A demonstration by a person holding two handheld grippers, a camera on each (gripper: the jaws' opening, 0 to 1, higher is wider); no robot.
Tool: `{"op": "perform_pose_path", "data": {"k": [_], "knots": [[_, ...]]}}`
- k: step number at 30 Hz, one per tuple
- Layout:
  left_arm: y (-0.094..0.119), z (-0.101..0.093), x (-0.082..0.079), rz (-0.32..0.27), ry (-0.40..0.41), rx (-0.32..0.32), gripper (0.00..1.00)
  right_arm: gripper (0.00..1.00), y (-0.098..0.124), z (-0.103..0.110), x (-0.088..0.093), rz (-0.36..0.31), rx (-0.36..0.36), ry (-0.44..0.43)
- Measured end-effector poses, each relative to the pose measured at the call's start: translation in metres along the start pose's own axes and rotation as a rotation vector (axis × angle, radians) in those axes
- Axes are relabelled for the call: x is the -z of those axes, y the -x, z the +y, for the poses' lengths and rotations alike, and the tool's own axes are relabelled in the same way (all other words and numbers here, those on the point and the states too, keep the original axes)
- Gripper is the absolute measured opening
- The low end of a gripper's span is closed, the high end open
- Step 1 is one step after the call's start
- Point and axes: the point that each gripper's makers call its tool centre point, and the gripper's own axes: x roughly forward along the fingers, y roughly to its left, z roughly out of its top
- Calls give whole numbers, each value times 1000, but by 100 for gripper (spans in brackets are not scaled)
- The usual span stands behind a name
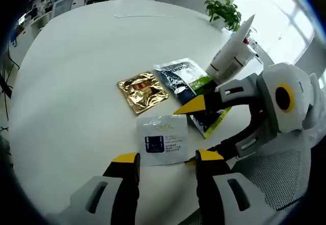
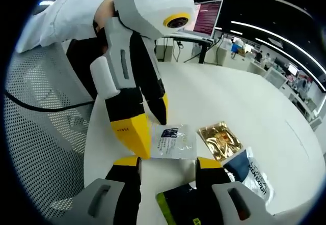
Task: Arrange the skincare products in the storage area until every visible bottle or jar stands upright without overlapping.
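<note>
Several flat sachets lie on the round white table [image 1: 76,72]: a white one with a dark jar picture [image 1: 162,139] [image 2: 173,139], a gold one [image 1: 142,91] [image 2: 220,139], a blue-and-white one [image 1: 182,77] [image 2: 252,176] and a dark one with a green edge [image 1: 211,119] [image 2: 178,204]. A white tube [image 1: 232,52] leans beyond them. My left gripper [image 1: 168,157] [image 2: 153,136] is open, its jaws on either side of the white sachet's near edge. My right gripper [image 2: 168,161] [image 1: 196,131] is open over the dark green-edged sachet.
A potted plant [image 1: 224,11] stands at the table's far side. A mesh chair [image 1: 275,176] [image 2: 46,133] sits close to the table edge beside both grippers. An open laptop [image 2: 206,19] rests across the table, and a white sleeve [image 2: 66,11] shows behind the left gripper.
</note>
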Motion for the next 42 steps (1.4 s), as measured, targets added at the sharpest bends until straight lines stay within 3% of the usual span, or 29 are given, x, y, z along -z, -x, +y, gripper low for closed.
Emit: {"op": "perform_pose_path", "data": {"k": [5, 9, 13, 18, 26, 34, 38, 42], "knots": [[5, 2, -2, -27, 15, 3, 41, 40, 4, -4, -1, 3, 15, 30], [12, 8, -20, -129, 66, -6, 36, 39, 8, -10, -4, -5, 44, 64], [9, 23, -11, -78, 38, -88, 29, 41, 7, -6, -4, -11, 25, 43], [4, 23, -7, -60, 55, -70, 26, 42, 0, 2, -6, -13, 15, 103], [-3, 6, -3, -23, 51, -13, 24, 43, 4, -15, -4, -1, 58, 135], [-5, 7, -4, -24, 36, -12, 22, 43, 9, -26, -1, 6, 87, 136], [-2, 12, -14, -70, 60, -26, 20, 43, 10, -25, -2, 7, 88, 144], [-5, 18, -17, -79, 53, -35, 20, 42, 10, -25, -1, 6, 84, 140]]}}
